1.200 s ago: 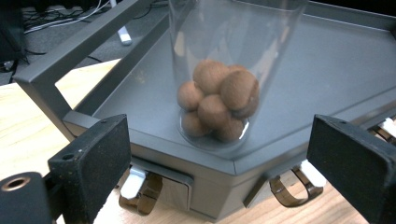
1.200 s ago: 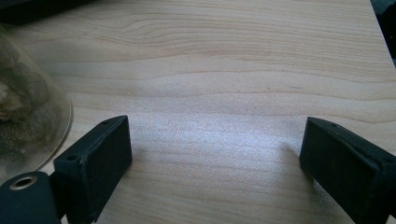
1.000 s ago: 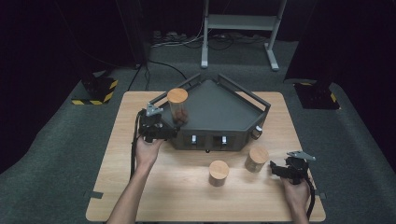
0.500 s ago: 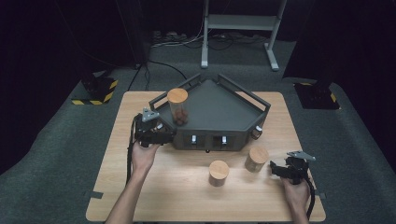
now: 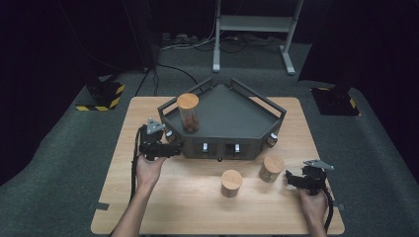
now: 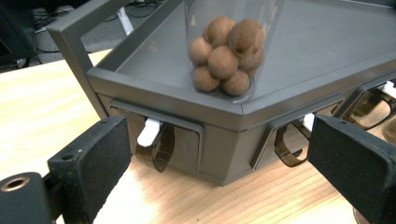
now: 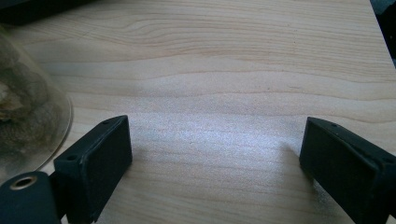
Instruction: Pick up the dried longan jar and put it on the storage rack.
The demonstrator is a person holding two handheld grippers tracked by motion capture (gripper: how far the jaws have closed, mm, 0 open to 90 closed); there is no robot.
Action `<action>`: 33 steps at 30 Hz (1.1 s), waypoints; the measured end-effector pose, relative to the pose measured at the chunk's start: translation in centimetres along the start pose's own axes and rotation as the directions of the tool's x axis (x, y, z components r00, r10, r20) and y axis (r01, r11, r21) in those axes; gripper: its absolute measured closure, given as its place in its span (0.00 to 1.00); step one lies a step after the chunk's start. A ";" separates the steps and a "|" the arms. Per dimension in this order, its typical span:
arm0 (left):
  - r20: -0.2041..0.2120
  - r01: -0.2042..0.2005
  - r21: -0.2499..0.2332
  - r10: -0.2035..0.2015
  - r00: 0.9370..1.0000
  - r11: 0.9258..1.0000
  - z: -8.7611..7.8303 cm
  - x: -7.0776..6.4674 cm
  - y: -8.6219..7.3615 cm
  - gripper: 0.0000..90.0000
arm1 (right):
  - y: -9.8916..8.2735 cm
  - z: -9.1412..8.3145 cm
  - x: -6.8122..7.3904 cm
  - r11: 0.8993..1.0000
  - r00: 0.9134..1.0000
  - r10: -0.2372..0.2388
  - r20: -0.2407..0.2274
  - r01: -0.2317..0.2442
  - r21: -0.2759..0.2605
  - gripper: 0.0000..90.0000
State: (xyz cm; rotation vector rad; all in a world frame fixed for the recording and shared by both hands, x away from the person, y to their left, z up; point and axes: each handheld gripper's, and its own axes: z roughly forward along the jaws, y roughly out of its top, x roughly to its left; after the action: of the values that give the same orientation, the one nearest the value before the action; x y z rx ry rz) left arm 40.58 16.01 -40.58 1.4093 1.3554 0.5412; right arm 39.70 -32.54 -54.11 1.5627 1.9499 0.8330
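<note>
Both grippers stand released with nothing between their jaws. The left gripper (image 5: 170, 148) sits just beside the left front corner of the dark grey tray (image 5: 232, 116) that stands on the wooden bench (image 5: 163, 207), its jaws spread wide and pointing at the tray's side wall, where small hooked clips hang in recesses. A clear jar (image 5: 188, 112) with a wooden lid stands in the tray's left corner, holding round brown balls (image 6: 224, 60). The right gripper (image 5: 291, 179) rests low on the bench near the right front edge, jaws apart over bare wood (image 7: 210, 93). Just beside it stands a lidded jar (image 5: 271, 169), and another lidded jar (image 5: 231, 182) stands to that one's left, both in front of the tray and apart from it.
</note>
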 end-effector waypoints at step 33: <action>-0.015 0.024 0.042 -0.023 1.000 0.999 0.5 0.9 -3.8 0.07 | 0.0 0.0 0.0 1.000 1.000 0.000 0.000 0.000 0.000 0.10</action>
State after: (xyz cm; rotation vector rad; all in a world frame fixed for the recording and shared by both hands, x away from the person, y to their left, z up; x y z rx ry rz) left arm 39.64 15.89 -44.44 1.4242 1.4002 0.5112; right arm 39.70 -32.54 -54.11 1.5627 1.9500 0.8333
